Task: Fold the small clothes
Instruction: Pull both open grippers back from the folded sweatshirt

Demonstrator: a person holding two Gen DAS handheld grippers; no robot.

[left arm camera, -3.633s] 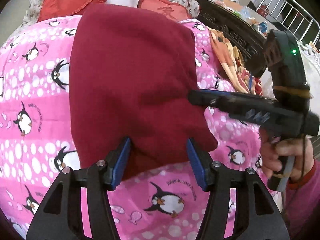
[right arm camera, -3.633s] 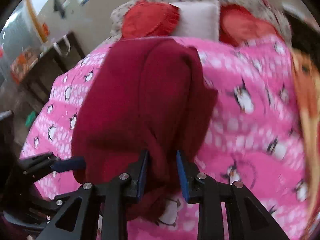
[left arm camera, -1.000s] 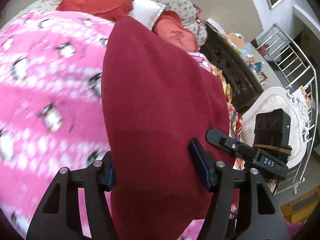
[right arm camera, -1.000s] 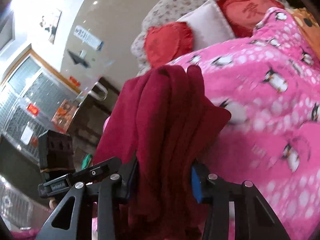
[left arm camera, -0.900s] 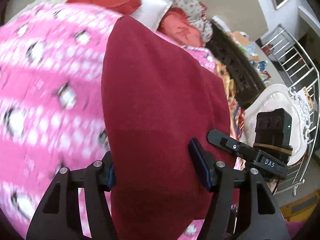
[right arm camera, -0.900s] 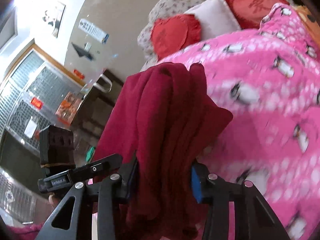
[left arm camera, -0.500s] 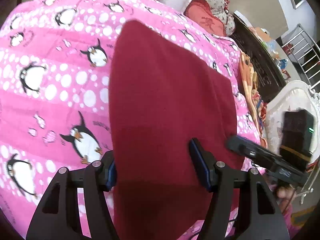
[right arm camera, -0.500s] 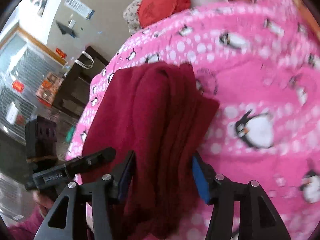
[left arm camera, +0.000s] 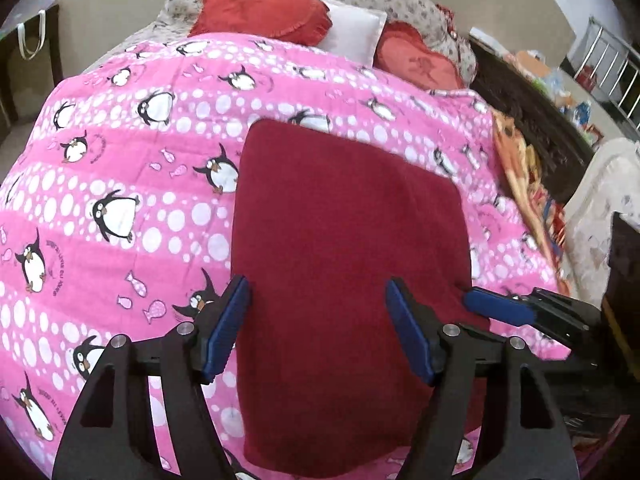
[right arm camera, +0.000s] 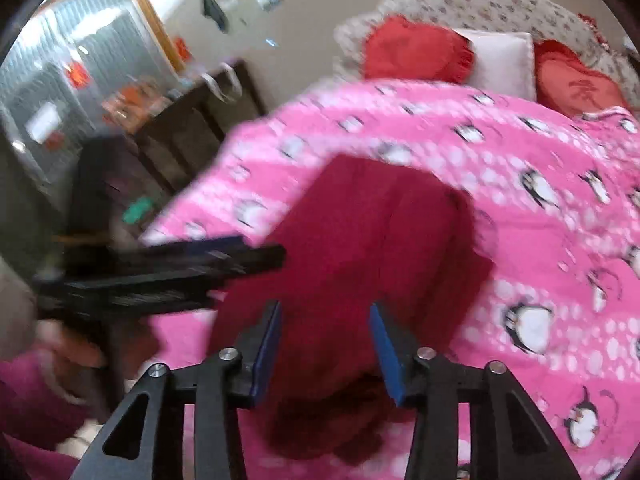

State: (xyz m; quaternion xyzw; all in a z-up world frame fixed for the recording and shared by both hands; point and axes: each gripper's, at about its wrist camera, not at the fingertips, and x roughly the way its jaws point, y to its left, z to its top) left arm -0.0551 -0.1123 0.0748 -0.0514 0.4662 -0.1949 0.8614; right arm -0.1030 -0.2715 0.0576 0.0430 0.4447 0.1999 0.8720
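A dark red garment (left arm camera: 344, 240) lies folded as a flat rectangle on the pink penguin bedspread (left arm camera: 120, 208). My left gripper (left arm camera: 318, 328) is open above its near end, one finger over each side. My right gripper (right arm camera: 324, 340) is open too, over the garment's (right arm camera: 360, 248) near right end, and it holds nothing. The right gripper's blue fingertip (left arm camera: 496, 308) shows at the garment's right edge in the left wrist view. The left gripper (right arm camera: 224, 258) shows blurred at the garment's left side in the right wrist view.
Red heart cushions (left arm camera: 260, 8) and a white pillow (left arm camera: 352, 32) lie at the bed's head. An orange patterned cloth (left arm camera: 520, 172) lies at the bed's right edge, next to a dark wooden table (left arm camera: 532, 108). A dark cabinet (right arm camera: 180, 132) stands left of the bed.
The garment was held up by both grippers and has come down flat on the bedspread. Both grippers have opened and let it go.
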